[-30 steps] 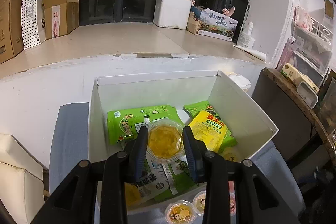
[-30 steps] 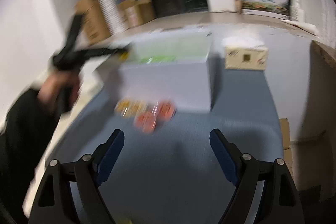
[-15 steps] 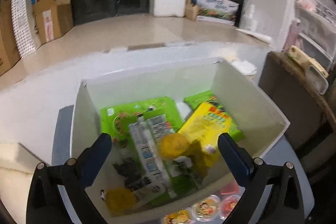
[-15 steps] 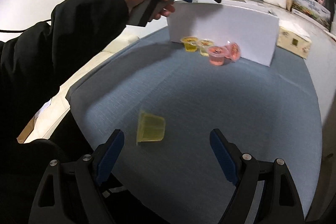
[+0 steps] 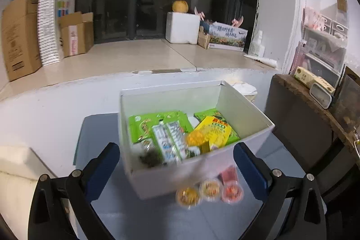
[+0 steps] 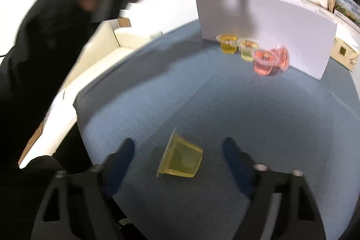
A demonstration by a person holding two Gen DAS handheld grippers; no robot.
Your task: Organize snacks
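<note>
A white box (image 5: 157,177) on the blue-grey mat holds green and yellow snack packets (image 5: 157,125) and a yellow jelly cup (image 5: 198,137). My left gripper (image 5: 176,161) is open and empty, pulled back above the box's near wall. Several jelly cups (image 5: 210,190) stand in front of the box; they also show in the right wrist view (image 6: 249,51). My right gripper (image 6: 177,150) is open, its fingers on either side of a yellow jelly cup (image 6: 180,160) lying tipped on the mat, not touching it.
A wooden side table (image 5: 315,109) with small cartons stands to the right. Cardboard boxes (image 5: 20,35) and a foam box (image 5: 182,26) sit on the back ledge. A cream cushion (image 5: 15,172) lies at the left. A small carton (image 6: 344,53) sits beside the white box.
My left gripper opened, dropped the yellow jelly cup into the box and drew back. My right gripper swung to the tipped yellow cup and moved in around it.
</note>
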